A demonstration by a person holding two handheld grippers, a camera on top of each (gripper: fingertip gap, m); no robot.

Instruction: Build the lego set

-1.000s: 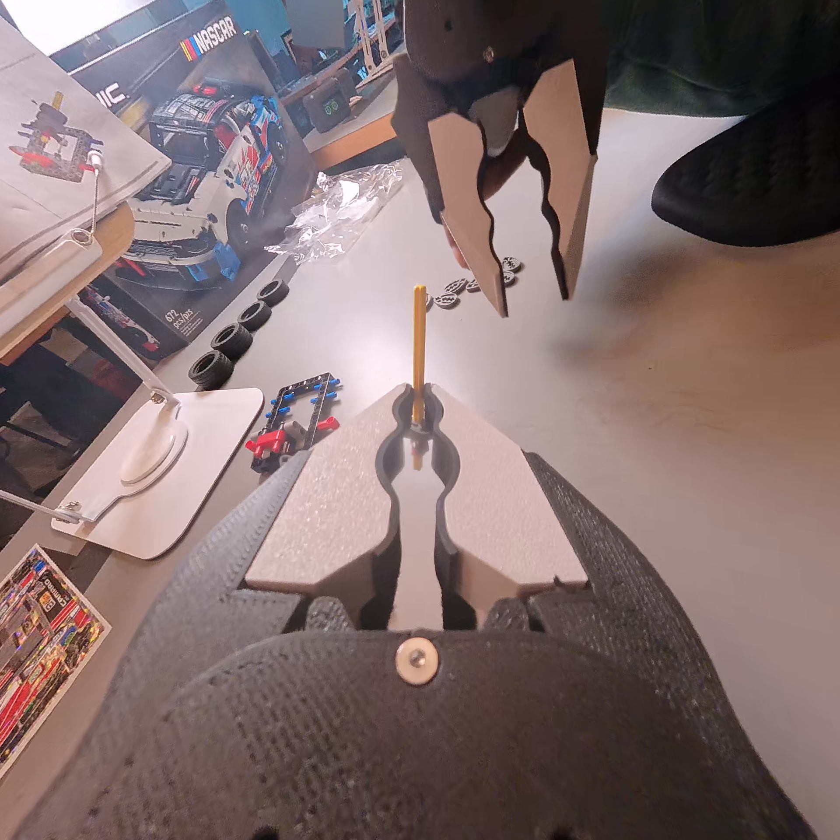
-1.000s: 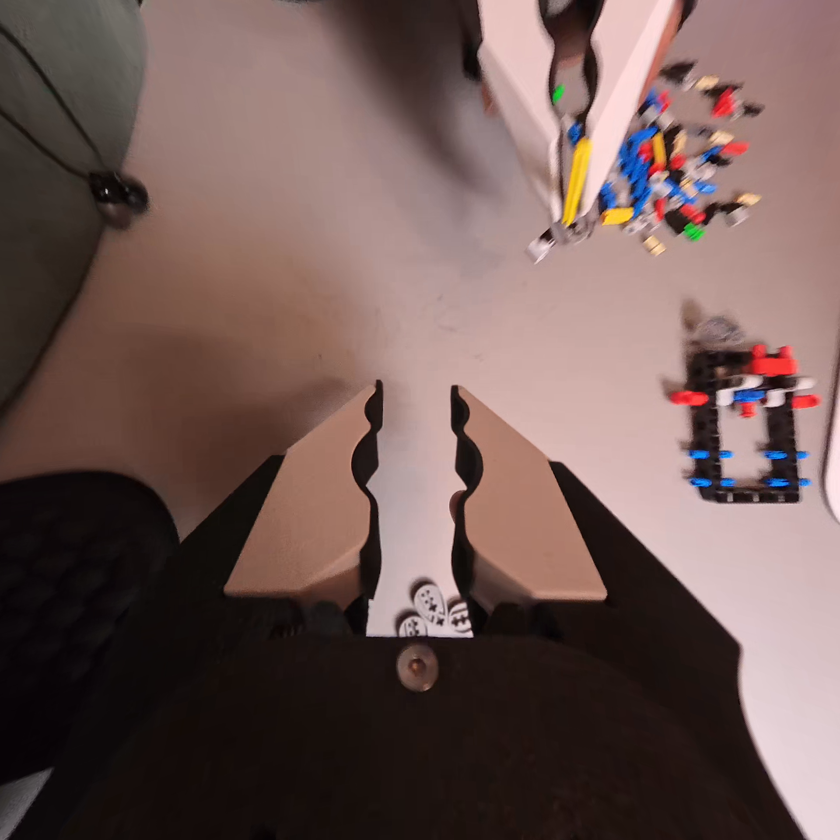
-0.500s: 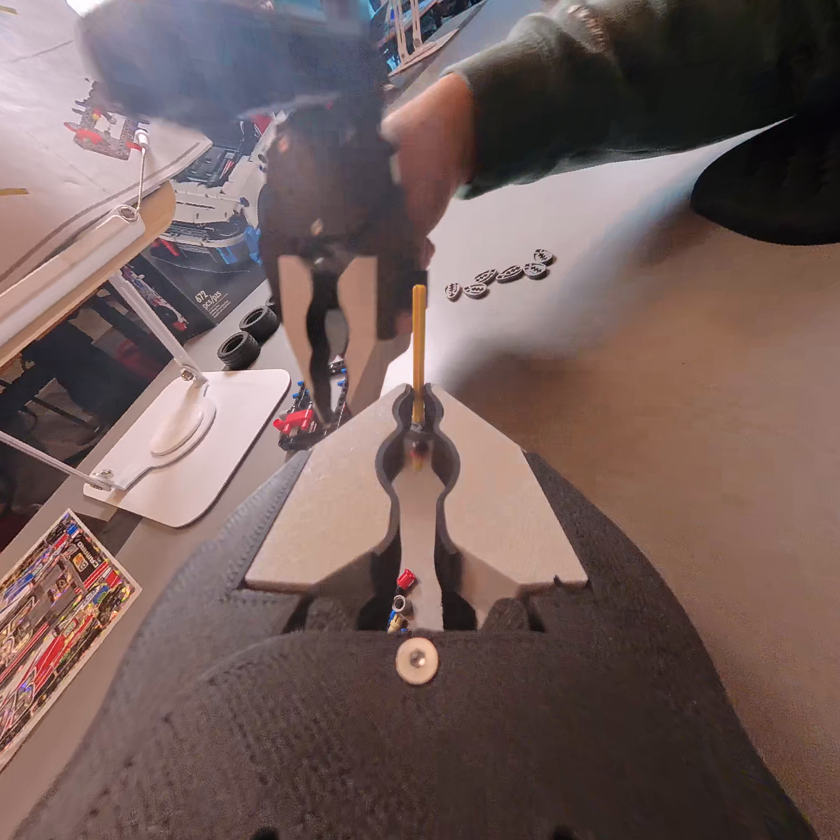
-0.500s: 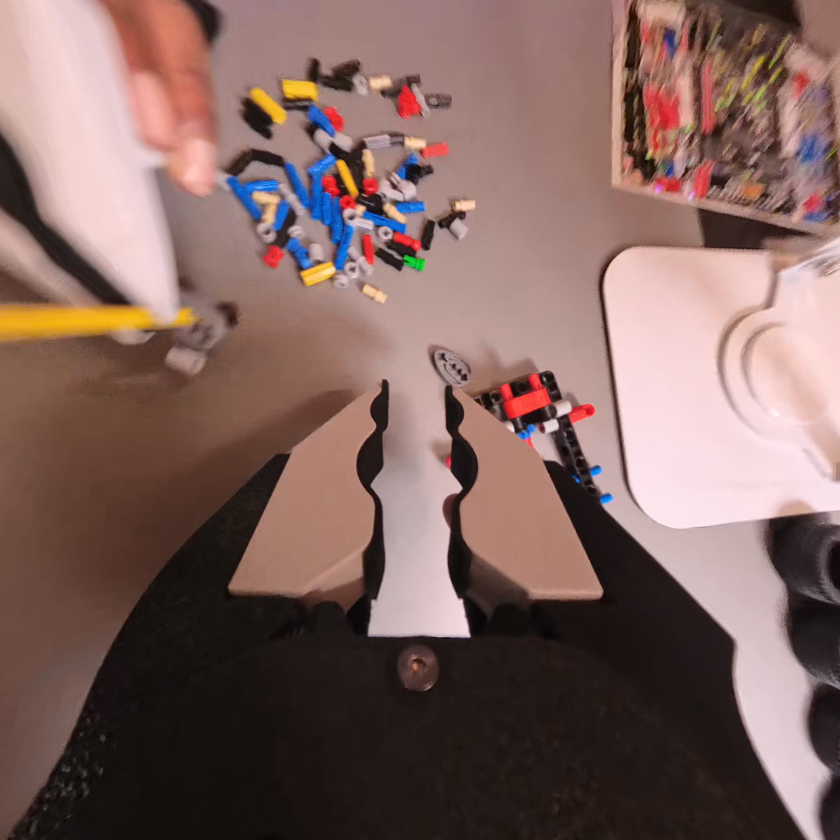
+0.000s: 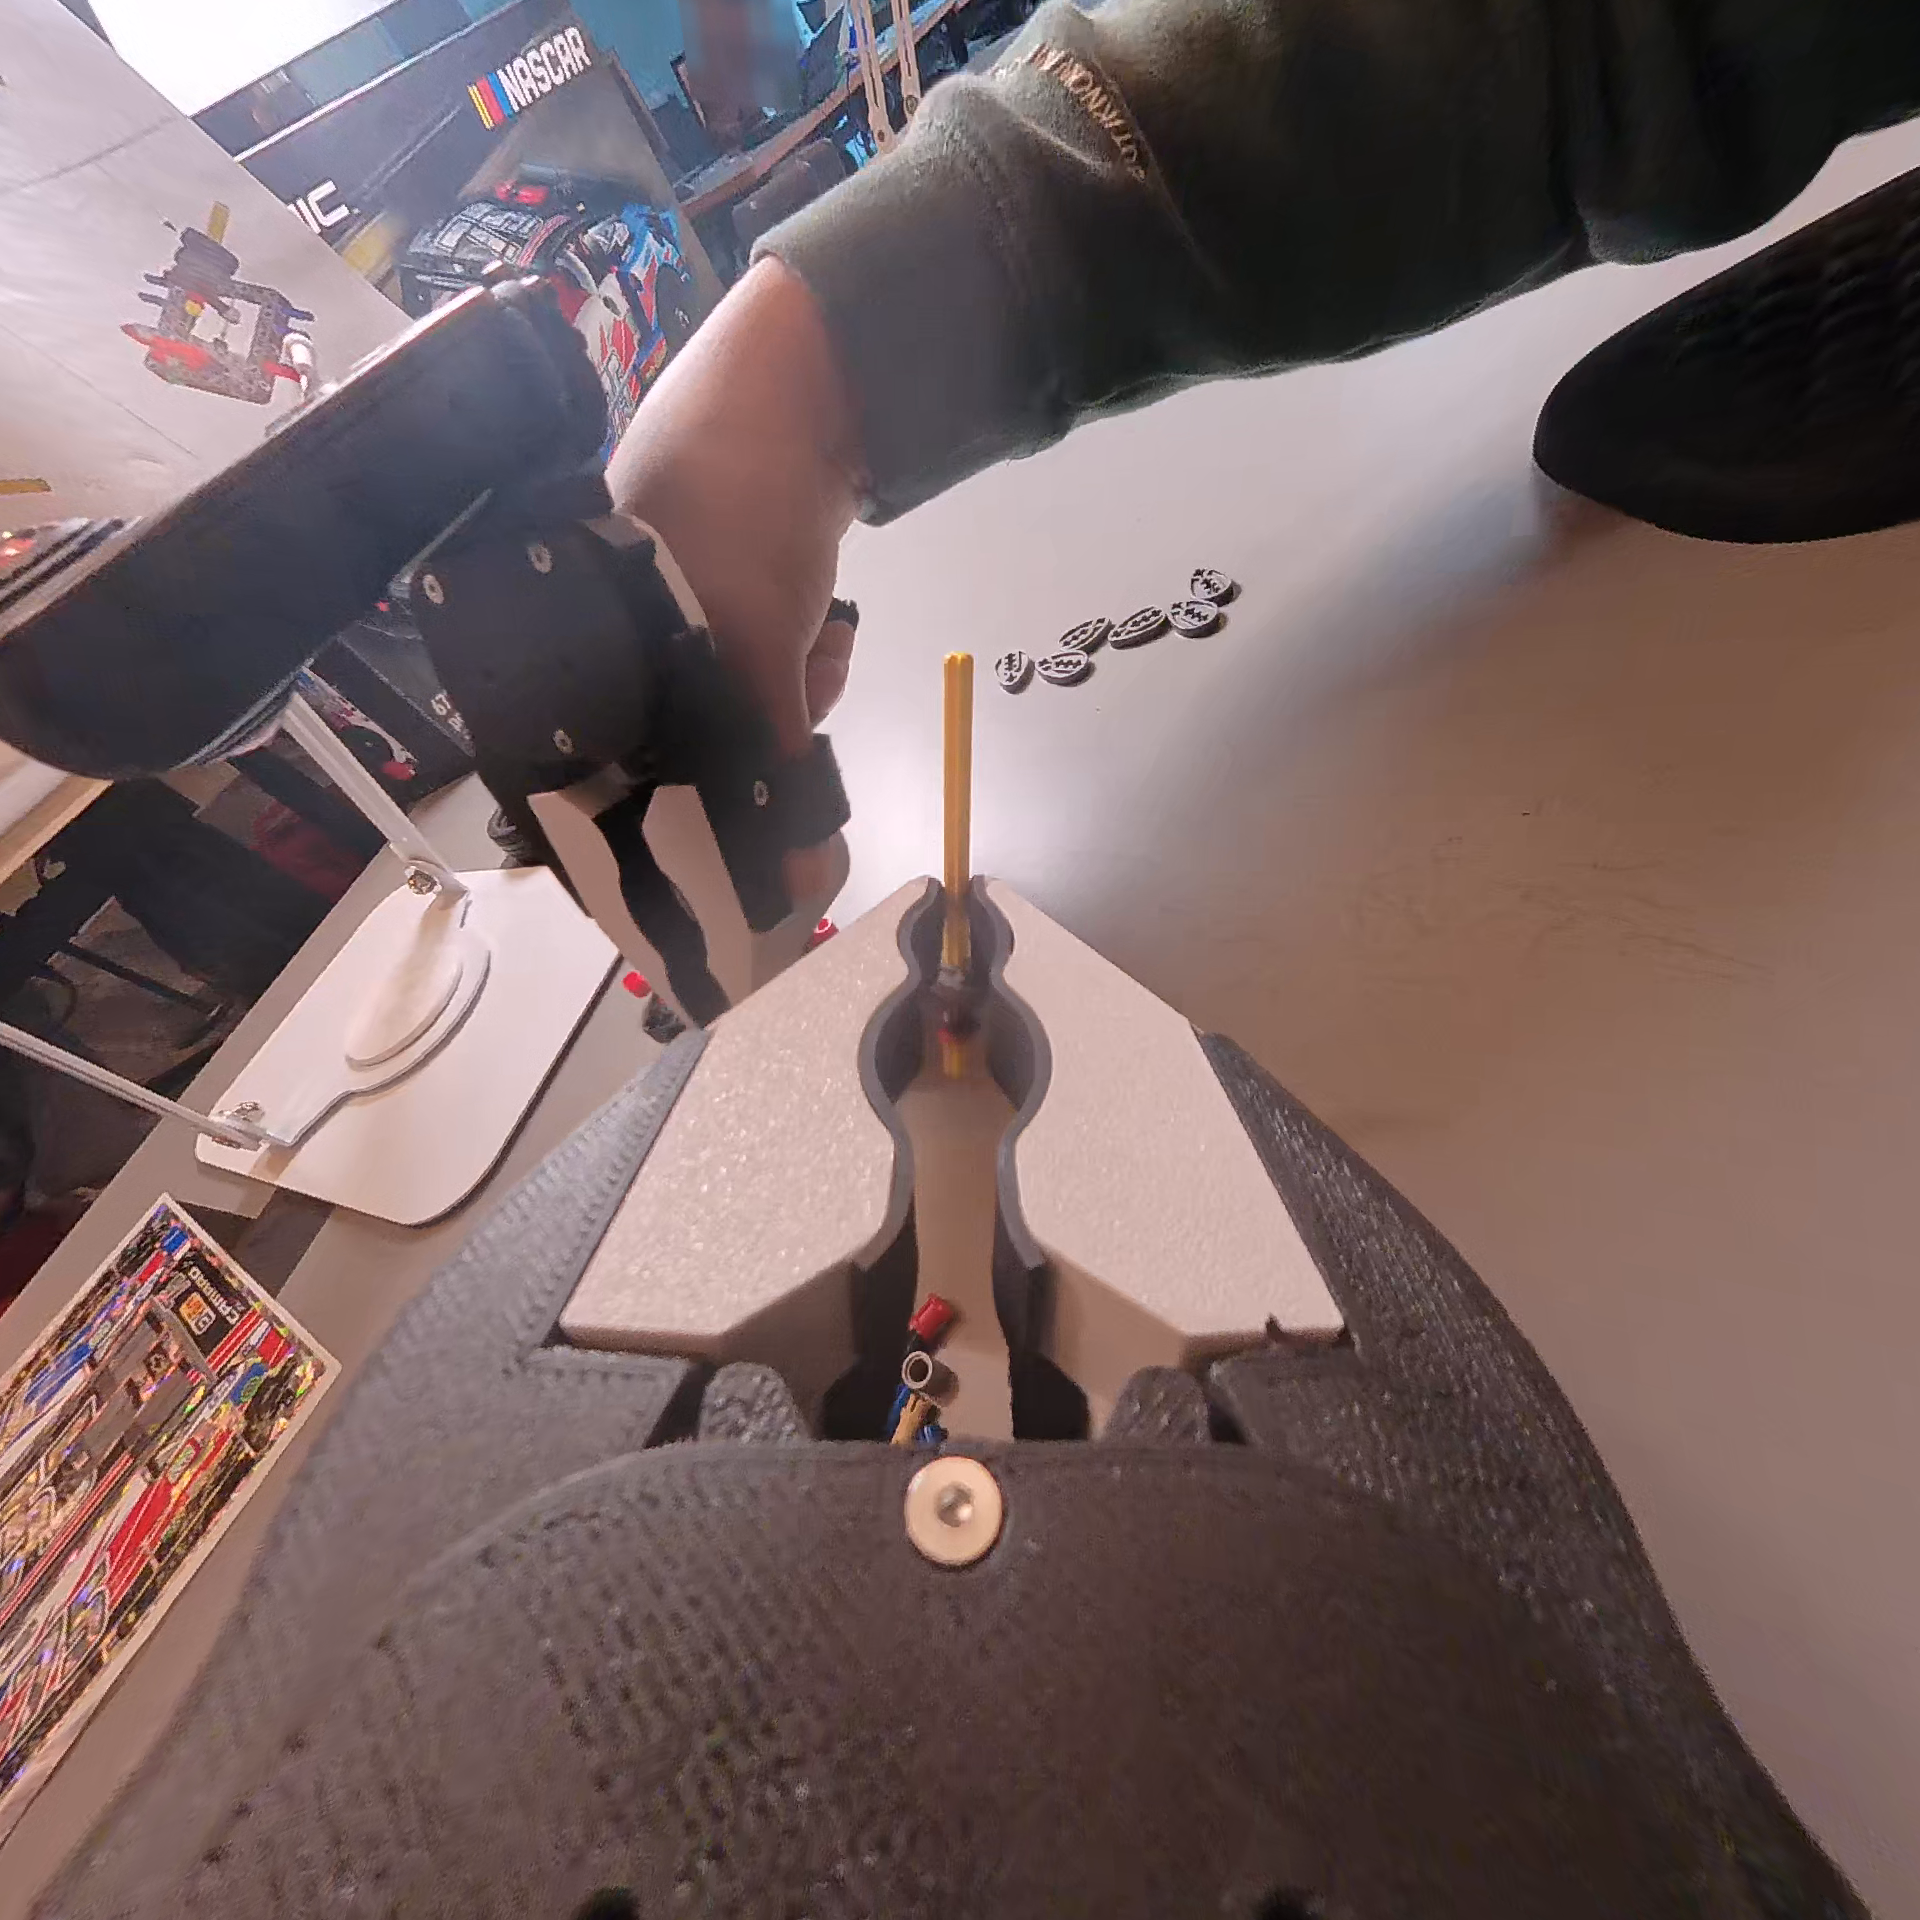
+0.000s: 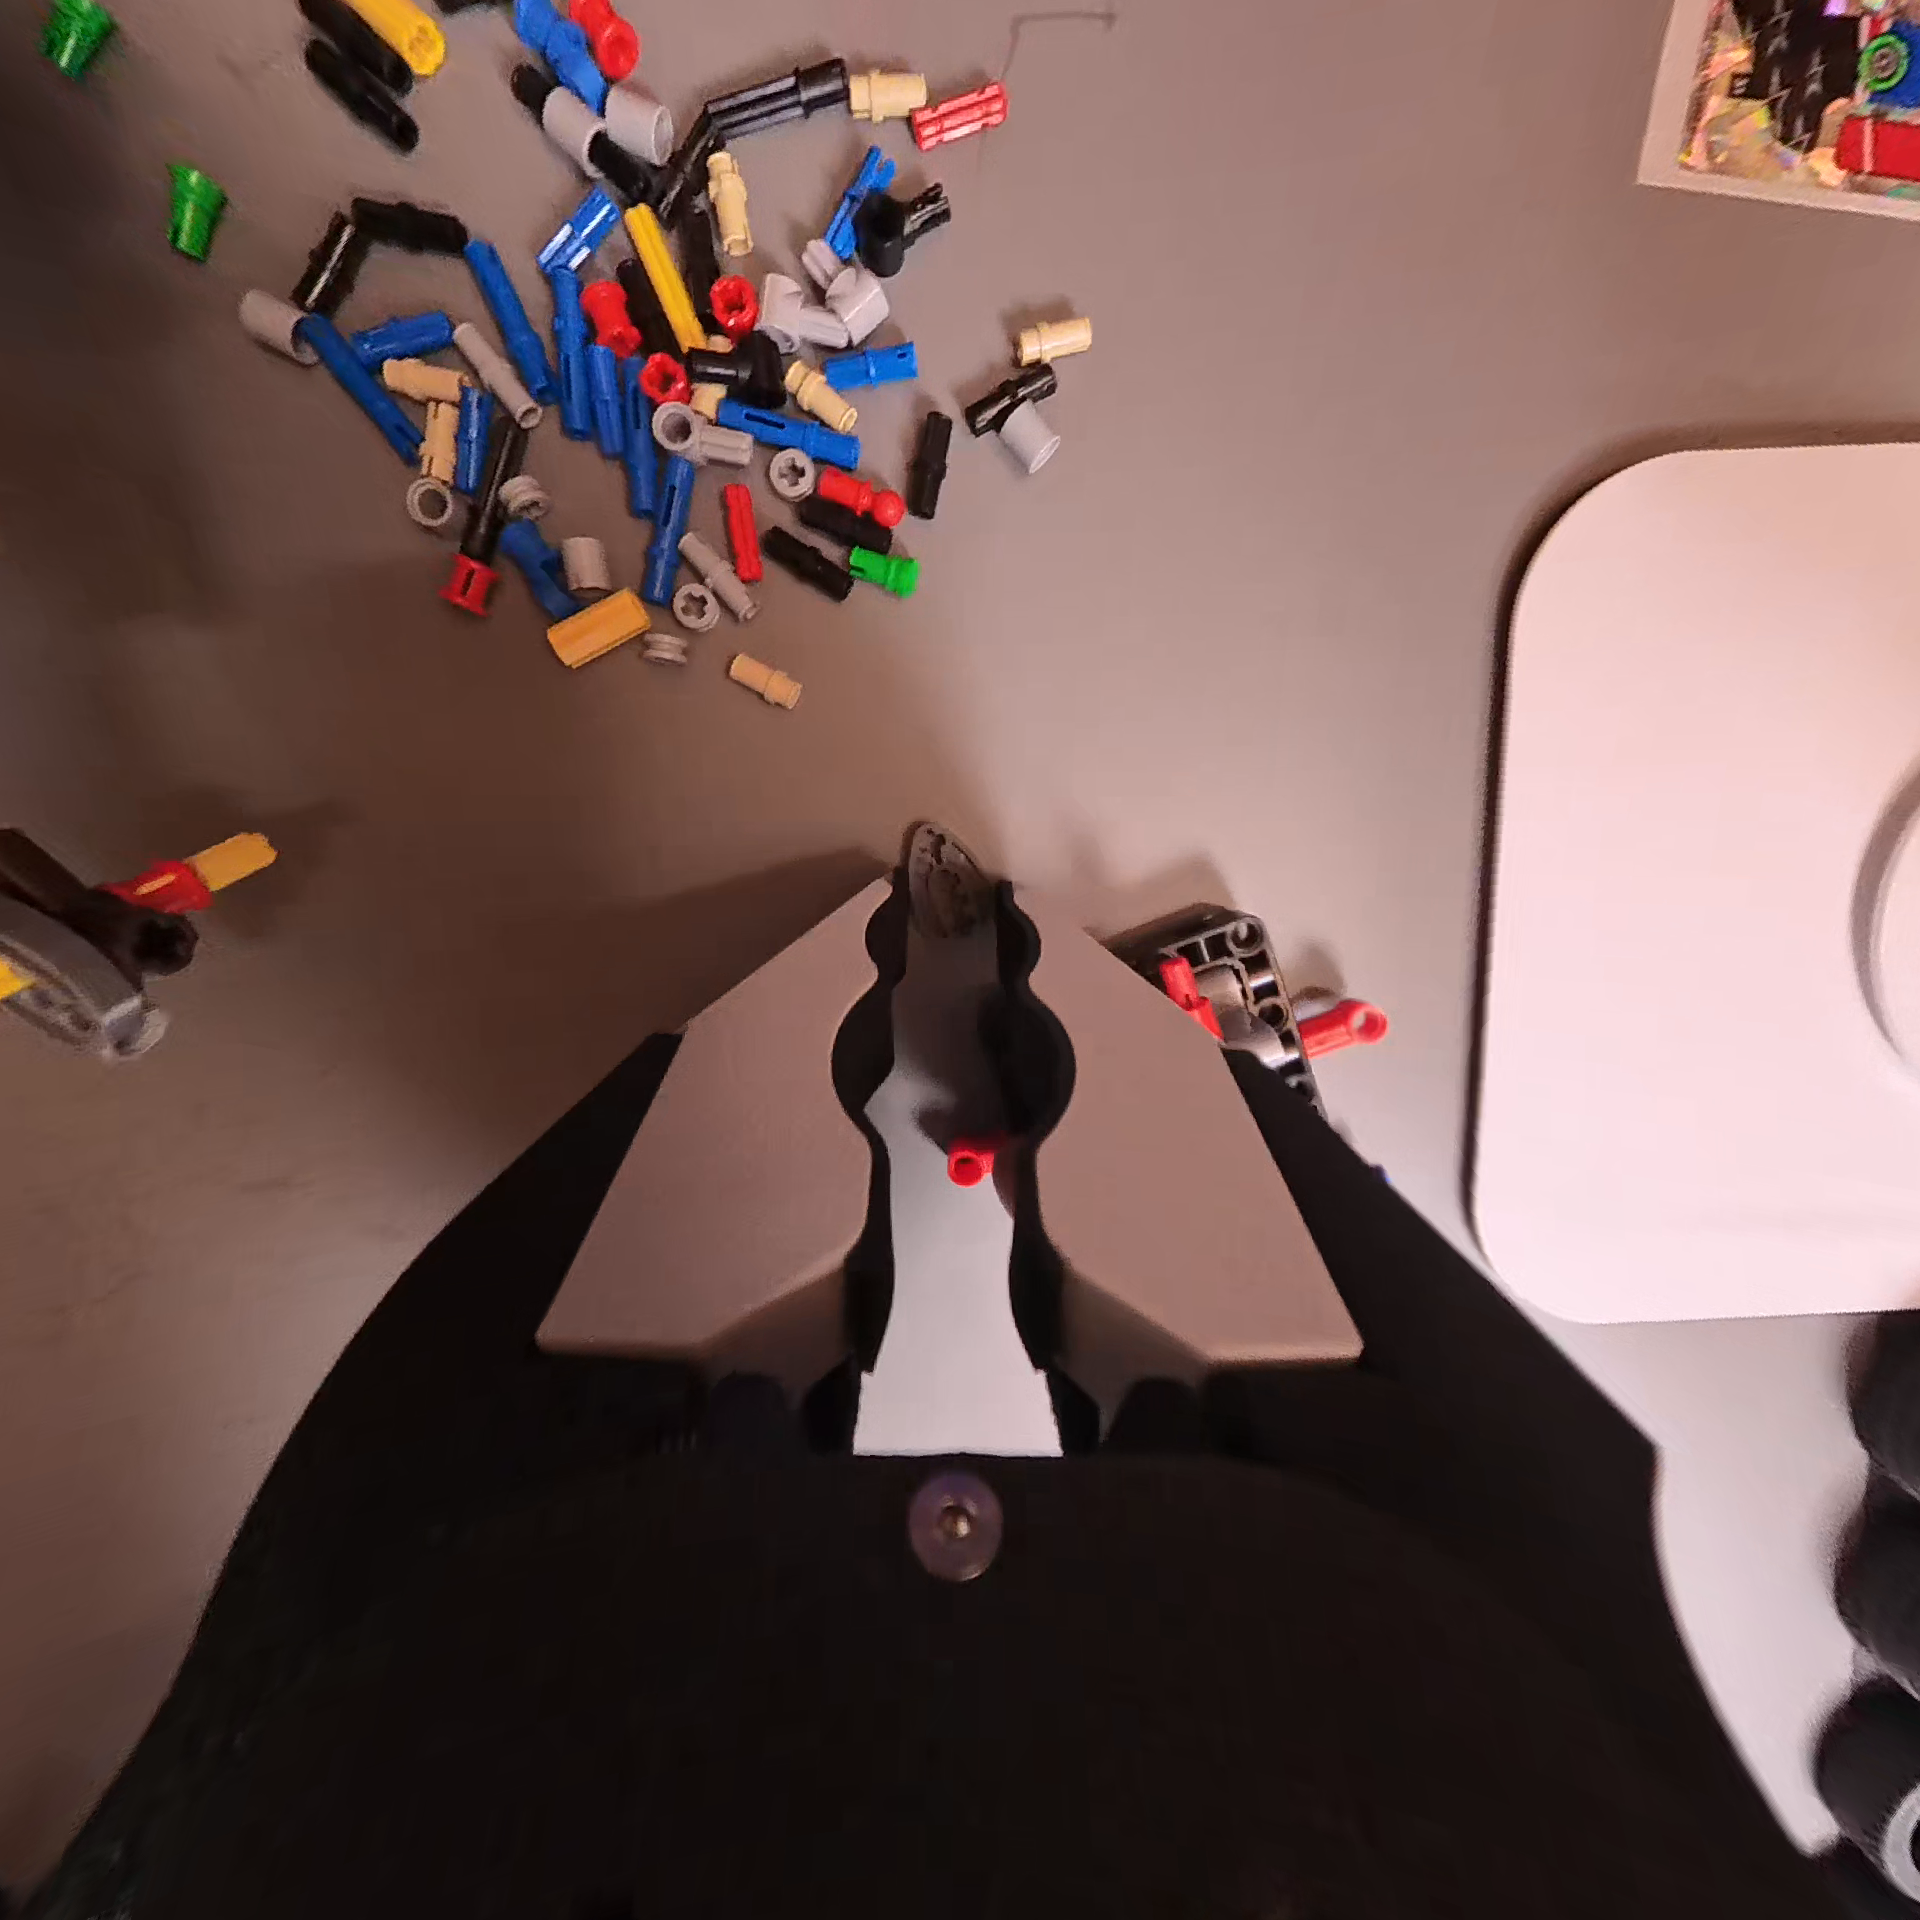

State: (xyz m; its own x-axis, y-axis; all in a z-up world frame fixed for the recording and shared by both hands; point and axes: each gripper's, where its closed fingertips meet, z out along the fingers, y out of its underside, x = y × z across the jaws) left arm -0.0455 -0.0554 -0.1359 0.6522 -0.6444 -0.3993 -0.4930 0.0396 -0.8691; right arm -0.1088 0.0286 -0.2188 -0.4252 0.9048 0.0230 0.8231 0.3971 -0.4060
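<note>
Left tongs (image 5: 957, 896) pressed together, pinching a long thin yellow axle rod (image 5: 956, 769) that sticks out past the tips, with a small red bush (image 5: 954, 1023) on it behind them. Right tongs (image 6: 948, 896) nearly closed at the tips around a flat grey oval disc (image 6: 943, 883); real grip unclear. Partly built black-and-grey lego frame with red pins (image 6: 1252, 987) lies just right of those tongs on the grey desk (image 6: 1195, 623). Loose pile of coloured pins and connectors (image 6: 644, 364) sits beyond the frame to the left; white stand base (image 6: 1704, 883) to its right.

Grey table (image 6: 1195, 675), scattered lego pieces (image 6: 644, 364), white stand base (image 6: 1704, 883), sticker sheet (image 5: 125, 1423)
</note>
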